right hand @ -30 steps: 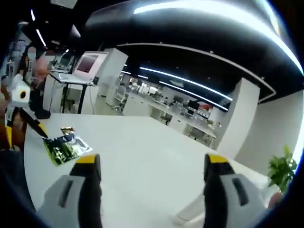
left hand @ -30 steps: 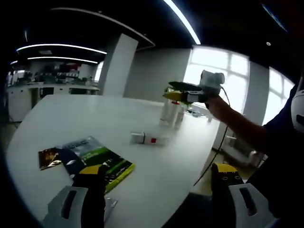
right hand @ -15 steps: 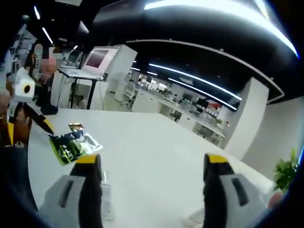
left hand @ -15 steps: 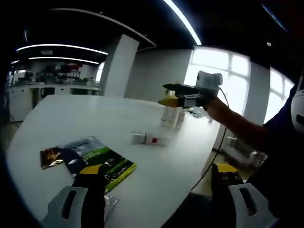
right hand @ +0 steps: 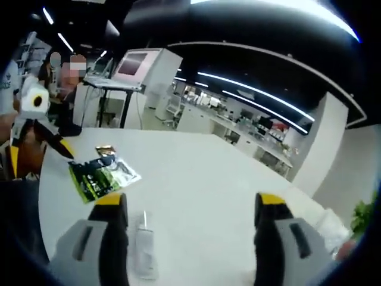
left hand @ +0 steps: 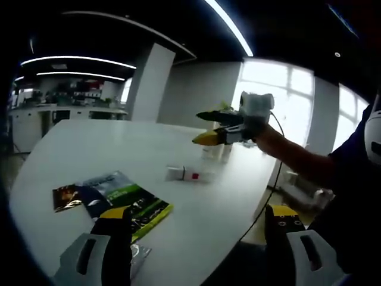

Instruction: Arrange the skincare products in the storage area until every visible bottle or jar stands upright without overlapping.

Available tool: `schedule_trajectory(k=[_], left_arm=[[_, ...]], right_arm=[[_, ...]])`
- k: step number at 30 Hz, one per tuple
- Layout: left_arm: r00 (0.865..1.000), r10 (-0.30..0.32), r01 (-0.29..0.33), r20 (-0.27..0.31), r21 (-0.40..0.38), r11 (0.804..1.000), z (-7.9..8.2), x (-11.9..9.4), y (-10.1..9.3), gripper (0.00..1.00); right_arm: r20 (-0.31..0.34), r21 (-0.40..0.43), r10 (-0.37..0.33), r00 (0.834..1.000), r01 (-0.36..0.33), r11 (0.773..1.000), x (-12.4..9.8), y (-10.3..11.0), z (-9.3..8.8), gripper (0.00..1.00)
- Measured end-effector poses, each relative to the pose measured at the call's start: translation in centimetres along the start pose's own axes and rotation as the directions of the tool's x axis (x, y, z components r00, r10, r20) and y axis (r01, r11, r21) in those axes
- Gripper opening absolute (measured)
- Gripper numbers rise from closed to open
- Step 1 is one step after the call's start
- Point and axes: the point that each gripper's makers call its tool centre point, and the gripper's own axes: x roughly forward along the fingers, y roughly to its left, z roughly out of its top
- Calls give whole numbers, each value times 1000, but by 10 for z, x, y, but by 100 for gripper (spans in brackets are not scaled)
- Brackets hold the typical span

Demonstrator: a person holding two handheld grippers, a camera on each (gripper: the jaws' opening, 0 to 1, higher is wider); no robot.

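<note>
Dim room, window glare, edge distortion

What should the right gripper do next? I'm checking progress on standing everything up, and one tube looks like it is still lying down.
Probably lower the right gripper onto the tube. In the left gripper view it lies flat on the white table, apart from the upright bottles, and the right gripper hangs open above it. The left gripper is open and empty near the green packet.
</note>
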Motion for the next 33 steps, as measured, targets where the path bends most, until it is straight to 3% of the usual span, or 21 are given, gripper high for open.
schedule_trajectory(k=[14, 33], left_arm=[[1000, 12, -12, -3, -3, 1000, -2, -3, 3, 95], [1000, 25, -25, 5, -10, 1000, -5, -9, 6, 95]], right_arm=[[-75, -11, 102, 992, -103, 995, 17, 26, -15, 91], [-177, -6, 212, 961, -216, 976, 33, 57, -36, 96]])
